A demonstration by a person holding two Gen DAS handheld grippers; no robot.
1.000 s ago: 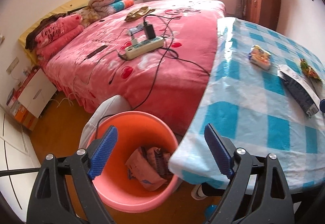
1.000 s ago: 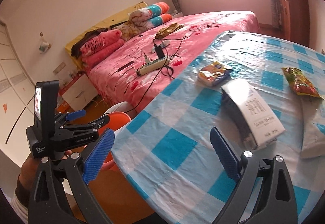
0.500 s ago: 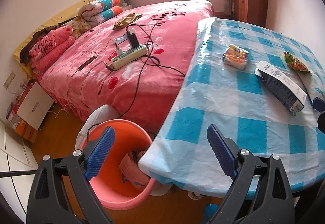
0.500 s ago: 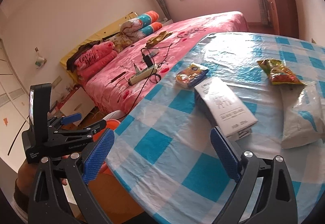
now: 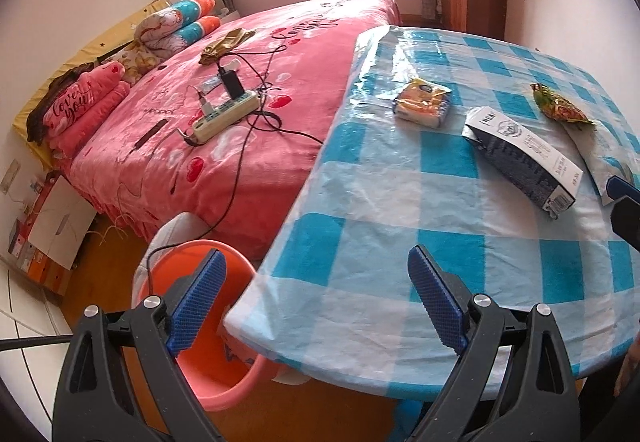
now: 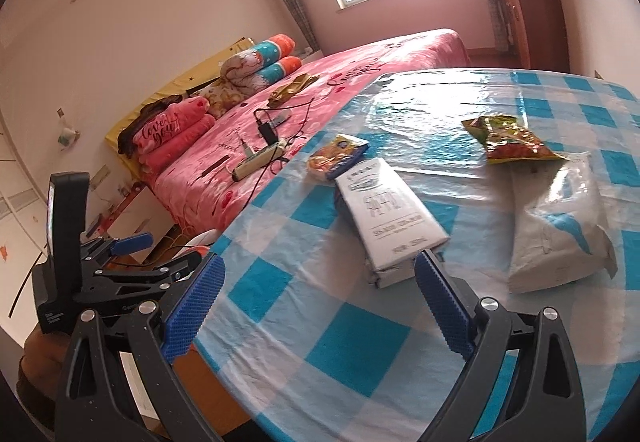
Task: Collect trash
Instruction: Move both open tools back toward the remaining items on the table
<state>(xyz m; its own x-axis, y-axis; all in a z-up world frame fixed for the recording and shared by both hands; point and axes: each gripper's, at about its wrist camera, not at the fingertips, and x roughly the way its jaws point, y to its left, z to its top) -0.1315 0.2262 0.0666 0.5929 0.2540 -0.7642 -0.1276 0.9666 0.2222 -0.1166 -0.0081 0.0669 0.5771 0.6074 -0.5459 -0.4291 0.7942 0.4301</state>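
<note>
My left tool [image 5: 316, 298] stands with its blue pads wide apart and nothing between them, hanging over the near rim of the surface [image 5: 400, 181], a round top under a blue-and-white checked plastic cloth. My right tool [image 6: 316, 306] is likewise spread and empty, with the long grey-and-white carton [image 6: 390, 217] just ahead of its right pad.

I judge this to be the reach for the next piece of trash: nothing is gripped yet. Ahead of the right tool, past the carton, lie a small orange-and-blue snack packet [image 6: 336, 157], a crumpled green-and-red crisp bag [image 6: 510, 141] and, to the right, a bulky white plastic pouch [image 6: 560, 226]. The round orange plastic bucket [image 5: 204, 374] sits on the floor below and left of my left tool, partly tucked under the cloth's edge.

The next move calls for bringing one tool forward so its pads straddle the carton's narrow sides, then closing.

The cloth ahead of both tools lies bare, so the approach is free. The overhanging rim partly covers the bucket's mouth, so a drop needs to come from the left.
</note>
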